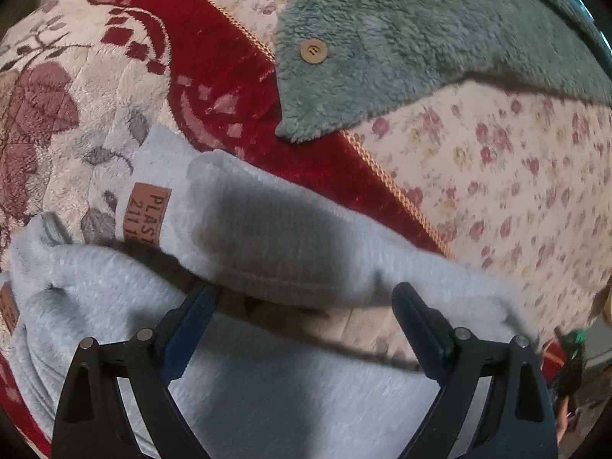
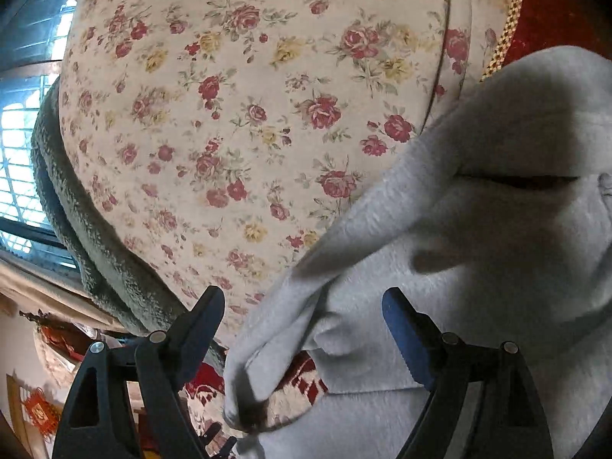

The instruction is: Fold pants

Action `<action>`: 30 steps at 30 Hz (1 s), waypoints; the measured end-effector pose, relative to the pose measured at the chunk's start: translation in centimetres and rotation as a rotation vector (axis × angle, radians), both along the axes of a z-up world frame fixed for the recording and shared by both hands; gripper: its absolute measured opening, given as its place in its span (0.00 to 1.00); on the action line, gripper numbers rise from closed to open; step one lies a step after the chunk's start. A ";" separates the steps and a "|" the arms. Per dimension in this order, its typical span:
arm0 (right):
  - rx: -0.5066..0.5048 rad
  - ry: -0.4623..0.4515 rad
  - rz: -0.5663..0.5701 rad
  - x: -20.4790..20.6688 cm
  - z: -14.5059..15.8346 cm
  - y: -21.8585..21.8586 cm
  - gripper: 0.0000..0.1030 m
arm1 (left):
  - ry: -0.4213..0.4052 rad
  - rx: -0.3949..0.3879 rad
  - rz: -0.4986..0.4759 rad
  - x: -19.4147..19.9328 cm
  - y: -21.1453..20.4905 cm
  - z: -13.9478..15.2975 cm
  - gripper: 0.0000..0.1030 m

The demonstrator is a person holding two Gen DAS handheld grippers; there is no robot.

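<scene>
A: Where are the grey pants (image 1: 275,222) lying for you?

B: On the bed, across the red plush blanket (image 1: 225,88) and the rose-print sheet (image 1: 497,176). You can see a brown label (image 1: 147,212) on them, and a folded layer bunched over the rest.

A: And your left tool (image 1: 304,300)?

B: You hold it spread wide above the grey fabric, gripping nothing.

A: Your right tool (image 2: 302,304)?

B: Also wide open. A loose flap of the pants (image 2: 478,229) hangs between its fingers, but the pads do not press on it.

A: Anything else nearby?

B: A green fleece garment (image 1: 401,46) with a wooden button (image 1: 313,51) lies near the pants.
</scene>
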State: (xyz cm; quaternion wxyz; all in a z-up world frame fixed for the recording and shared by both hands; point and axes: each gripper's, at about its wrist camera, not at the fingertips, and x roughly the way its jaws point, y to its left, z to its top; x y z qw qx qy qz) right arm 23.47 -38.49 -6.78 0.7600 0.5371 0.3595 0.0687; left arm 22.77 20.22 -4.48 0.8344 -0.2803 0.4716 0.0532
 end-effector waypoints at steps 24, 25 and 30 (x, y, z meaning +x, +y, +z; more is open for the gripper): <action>0.006 0.017 0.028 0.4 -1.9 -0.5 0.86 | 0.031 -0.450 0.166 3.1 -2.7 -6.5 0.98; 0.011 0.017 0.026 0.4 -1.9 -0.6 0.86 | 0.032 -0.450 0.166 3.2 -2.5 -6.6 0.98; 0.041 -0.028 -0.004 0.8 -1.9 -1.4 0.84 | 0.029 -0.408 0.155 3.5 -2.0 -6.5 0.53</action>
